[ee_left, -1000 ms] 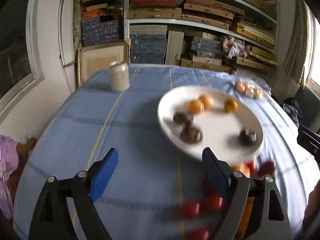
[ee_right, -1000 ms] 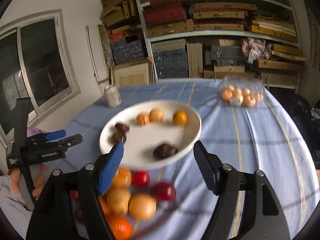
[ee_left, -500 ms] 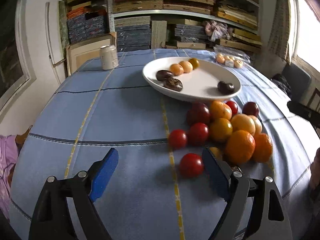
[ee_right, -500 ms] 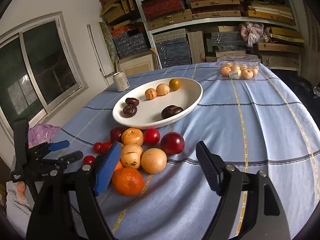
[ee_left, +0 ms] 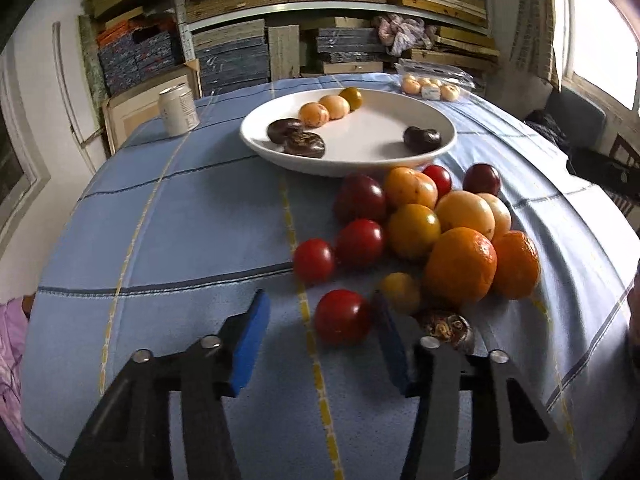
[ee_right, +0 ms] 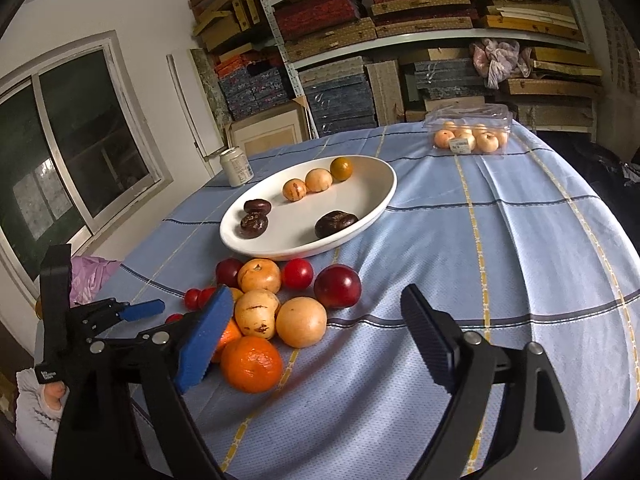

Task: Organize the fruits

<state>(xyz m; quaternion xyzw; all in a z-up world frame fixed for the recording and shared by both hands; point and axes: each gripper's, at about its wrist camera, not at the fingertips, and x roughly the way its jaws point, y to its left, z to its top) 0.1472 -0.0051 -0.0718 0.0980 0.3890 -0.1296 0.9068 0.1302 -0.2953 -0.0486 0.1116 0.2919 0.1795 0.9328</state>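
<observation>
Jaws of the left gripper (ee_left: 320, 334) are closing, with a red cherry tomato (ee_left: 342, 322) between the blue pads; pads do not yet press on it. Jaws of the right gripper (ee_right: 316, 330) are opening, standing wide apart with nothing gripped; a mandarin (ee_right: 252, 364) and a pale round fruit (ee_right: 301, 322) lie just ahead of them.

Loose fruit pile sits on the blue checked worktop (ee_left: 180, 220), at 6 o'clock of the white plate (ee_left: 348, 162), the nearest pieces close under its rim. Pile: red tomatoes, yellow-orange fruits, two mandarins, dark red plums. Plate already holds three dark fruits at its 8 and 4 o'clock and a row of three orange-yellow ones at 12 o'clock. Drinks can (ee_left: 178, 109) at 10 o'clock of the plate; clear punnet of small fruit (ee_right: 470, 136) at 1 o'clock, well apart.

Step in hand, judged: left-hand pick of the nearest tomato. Next move calls for the pads to seat squarely on the tomato, gently since it looks soft-skinned and round, then a lift clear of the small yellow fruit (ee_left: 401, 292) just beside it.
</observation>
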